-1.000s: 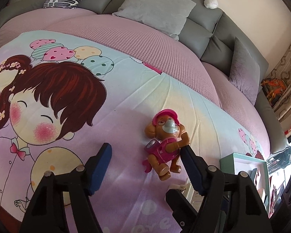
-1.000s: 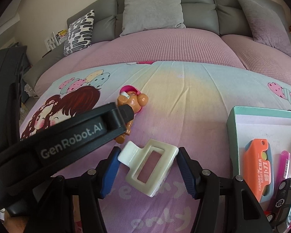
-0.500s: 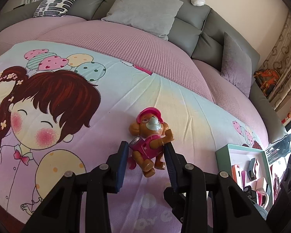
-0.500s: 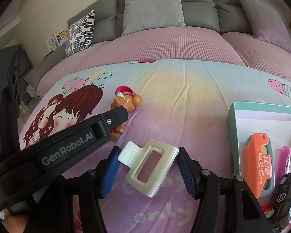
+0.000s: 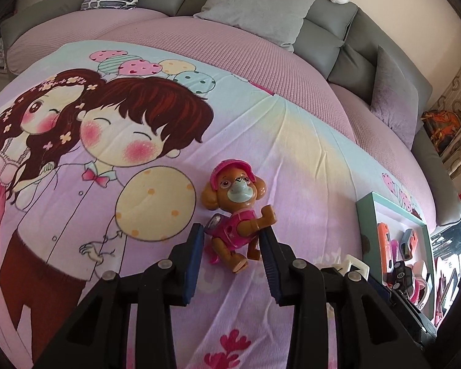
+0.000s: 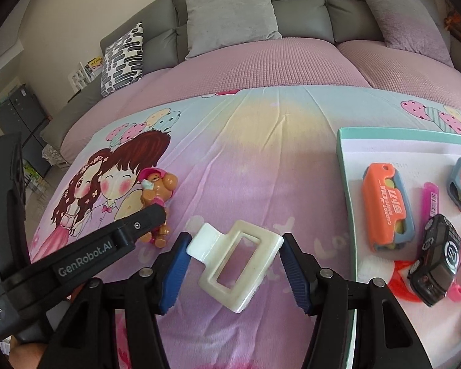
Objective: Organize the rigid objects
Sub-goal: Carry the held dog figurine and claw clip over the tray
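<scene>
Left wrist: fingers [image 5: 196, 246] clamp puppy toy [image 5: 235, 215] | right wrist: fingers [image 6: 287, 252] grip hair clip [image 6: 239, 261], tray [image 6: 344, 166] contents

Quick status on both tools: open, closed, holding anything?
Left tool: shut on the puppy figure.
Right tool: shut on the cream hair claw clip.

grey sofa back [image 6: 292, 6] with cushions [image 6: 230, 15], pink quilted cover [image 6: 261, 61], cartoon blanket [image 5: 138, 153] — cream wall [image 6: 76, 15], daylight

Soft daylight, sharp, fisheye-warped edges
</scene>
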### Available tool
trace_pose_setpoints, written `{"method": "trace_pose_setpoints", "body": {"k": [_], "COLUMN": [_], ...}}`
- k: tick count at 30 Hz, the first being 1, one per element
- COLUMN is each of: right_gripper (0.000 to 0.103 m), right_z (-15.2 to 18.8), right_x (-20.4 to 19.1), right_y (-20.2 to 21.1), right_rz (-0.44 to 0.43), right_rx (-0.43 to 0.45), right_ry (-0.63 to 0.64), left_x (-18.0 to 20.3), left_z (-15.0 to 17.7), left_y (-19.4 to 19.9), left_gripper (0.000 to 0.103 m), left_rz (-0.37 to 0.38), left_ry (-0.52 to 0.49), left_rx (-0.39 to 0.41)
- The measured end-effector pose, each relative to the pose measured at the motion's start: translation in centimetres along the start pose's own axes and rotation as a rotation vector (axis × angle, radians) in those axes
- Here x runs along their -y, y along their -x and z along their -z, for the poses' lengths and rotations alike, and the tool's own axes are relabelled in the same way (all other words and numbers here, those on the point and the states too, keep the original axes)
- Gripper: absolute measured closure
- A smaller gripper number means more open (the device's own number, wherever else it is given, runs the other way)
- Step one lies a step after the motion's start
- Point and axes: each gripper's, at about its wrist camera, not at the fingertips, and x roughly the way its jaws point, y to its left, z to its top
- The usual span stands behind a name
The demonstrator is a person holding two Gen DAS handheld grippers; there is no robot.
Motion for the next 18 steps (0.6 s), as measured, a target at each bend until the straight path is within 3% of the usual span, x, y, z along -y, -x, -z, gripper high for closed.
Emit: {"method": "trace_pose_setpoints", "body": {"k": [7,18], "right_gripper": [0.041,0.041], "right_z": [1.2,0.8], "right_x": [1.0,2.9], "right_y": [2.5,3.5], "right_rz": [0.007,0.021], "right_rx": [0.012,0.036], "right_ry": [-0.033,-0.075], "left_x": [0.4,1.1], "left_z": [1.1,0.8], "left_y": [0.5,-1.9], "left_gripper": [0.064,0.062], "left_rz": [-0.047,-0.112], "left_ry": [-0.011,-0.046], "left_rx": [-0.015,-0.014]}}
